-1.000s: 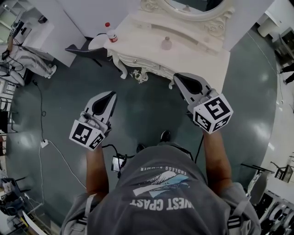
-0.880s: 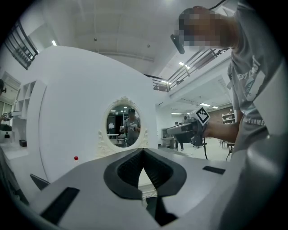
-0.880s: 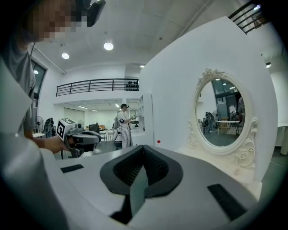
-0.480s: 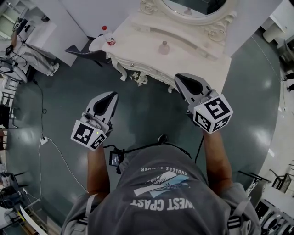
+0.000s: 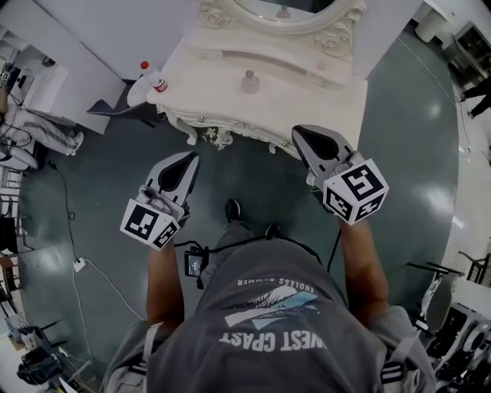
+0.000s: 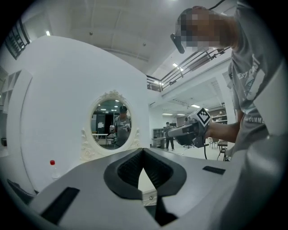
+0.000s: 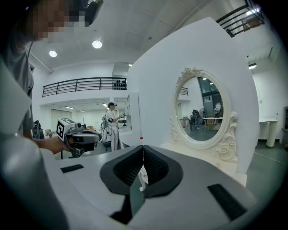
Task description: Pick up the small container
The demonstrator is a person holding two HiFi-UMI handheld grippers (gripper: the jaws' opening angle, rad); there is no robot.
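The small container (image 5: 248,80), a pale little bottle, stands on the white dressing table (image 5: 307,100) in the head view, below the oval mirror (image 5: 284,11). My left gripper (image 5: 187,159) is held over the floor, short of the table's front edge, shut and empty. My right gripper (image 5: 300,131) reaches just over the table's front right part, also shut with nothing in it. Both are well short of the container. In the left gripper view the jaws (image 6: 143,151) meet tip to tip; the right gripper view (image 7: 143,148) shows the same. Neither gripper view shows the container.
A clear bottle with a red cap (image 5: 152,77) stands on a small round table at the dressing table's left corner. A dark chair (image 5: 115,110) is beside it. Cables (image 5: 73,230) trail over the grey-green floor. White walls stand behind the dressing table.
The person has stepped toward the dressing table, so it sits lower and nearer in the head view. A foot now shows ahead. Both grippers stay shut and level.
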